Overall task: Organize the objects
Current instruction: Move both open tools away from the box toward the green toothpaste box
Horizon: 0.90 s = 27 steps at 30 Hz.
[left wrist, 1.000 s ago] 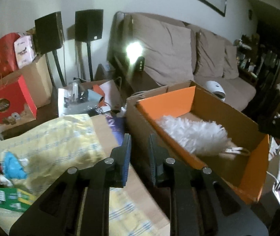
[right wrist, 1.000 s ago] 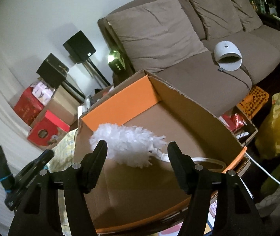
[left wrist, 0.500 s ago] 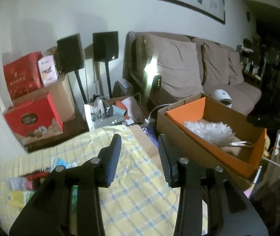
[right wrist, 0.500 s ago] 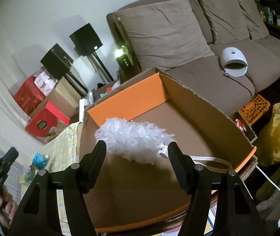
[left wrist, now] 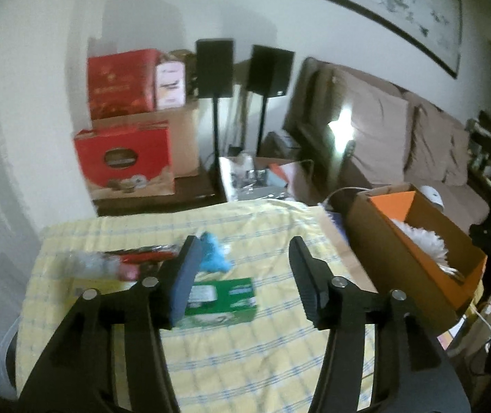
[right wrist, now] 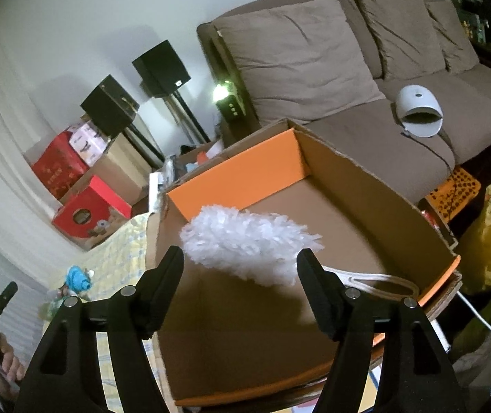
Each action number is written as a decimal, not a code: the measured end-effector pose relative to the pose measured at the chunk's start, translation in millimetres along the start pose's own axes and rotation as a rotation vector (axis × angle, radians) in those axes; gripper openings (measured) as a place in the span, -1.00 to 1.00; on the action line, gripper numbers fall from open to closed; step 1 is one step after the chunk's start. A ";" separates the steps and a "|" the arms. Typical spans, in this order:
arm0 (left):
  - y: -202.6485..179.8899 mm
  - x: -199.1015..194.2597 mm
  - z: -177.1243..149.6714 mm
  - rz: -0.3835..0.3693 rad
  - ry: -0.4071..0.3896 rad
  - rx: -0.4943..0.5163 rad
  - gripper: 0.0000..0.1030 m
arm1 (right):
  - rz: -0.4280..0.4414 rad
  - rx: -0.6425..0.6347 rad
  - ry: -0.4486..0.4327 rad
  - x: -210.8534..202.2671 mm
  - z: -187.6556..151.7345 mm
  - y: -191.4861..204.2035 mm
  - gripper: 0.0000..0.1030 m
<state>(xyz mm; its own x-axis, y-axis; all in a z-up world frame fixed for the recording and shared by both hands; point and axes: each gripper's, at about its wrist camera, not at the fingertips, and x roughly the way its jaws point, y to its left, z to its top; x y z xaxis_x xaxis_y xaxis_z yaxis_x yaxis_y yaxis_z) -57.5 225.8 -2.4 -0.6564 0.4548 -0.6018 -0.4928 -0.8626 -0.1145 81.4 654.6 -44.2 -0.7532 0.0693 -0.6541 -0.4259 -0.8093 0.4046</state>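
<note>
The left gripper [left wrist: 243,268] fills the lower half of the left wrist view, its 2 black fingers [left wrist: 309,282] spread wide apart with nothing between them. The right gripper [right wrist: 240,280] sits low in the right wrist view, jaws likewise parted and empty. At the lower left edge of that view, a hand [right wrist: 2,361] grips what is probably the other gripper's handle.

Left tool [left wrist: 242,258]: your jaws, near closed a second ago, now stand wide apart. It has swung from the box [left wrist: 414,241] to the worktop [left wrist: 245,361]; green carton [left wrist: 221,297] and blue toy [left wrist: 212,253] now sit between its fingers. Right tool [right wrist: 240,270]: drawn slightly back over the duster [right wrist: 245,239].
</note>
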 end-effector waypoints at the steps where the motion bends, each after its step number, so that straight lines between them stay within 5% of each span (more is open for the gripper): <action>1: 6.4 -3.2 -0.8 0.006 -0.001 -0.012 0.02 | 0.000 -0.005 0.000 -0.4 -0.2 1.8 0.36; 6: 24.9 -12.5 -2.0 0.032 -0.020 -0.049 0.54 | 0.020 -0.030 -0.010 -1.5 -2.3 17.3 0.51; 12: 41.8 -22.4 -1.2 0.050 -0.042 -0.080 0.78 | 0.077 -0.053 -0.011 -2.0 -5.1 36.2 0.57; 20: 66.5 -36.2 -0.5 0.099 -0.059 -0.112 0.96 | 0.135 -0.128 0.010 5.7 -17.8 75.9 0.59; 27: 129.0 -55.6 0.3 0.189 -0.097 -0.275 0.97 | 0.271 -0.135 0.081 16.6 -35.8 106.2 0.59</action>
<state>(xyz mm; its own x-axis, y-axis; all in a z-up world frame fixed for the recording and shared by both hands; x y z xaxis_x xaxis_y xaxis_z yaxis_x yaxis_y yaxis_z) -84.7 89.3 16.5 -0.7791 0.2892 -0.5562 -0.1937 -0.9549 -0.2252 41.6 548.9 -34.9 -0.7854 -0.2015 -0.5852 -0.1411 -0.8623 0.4863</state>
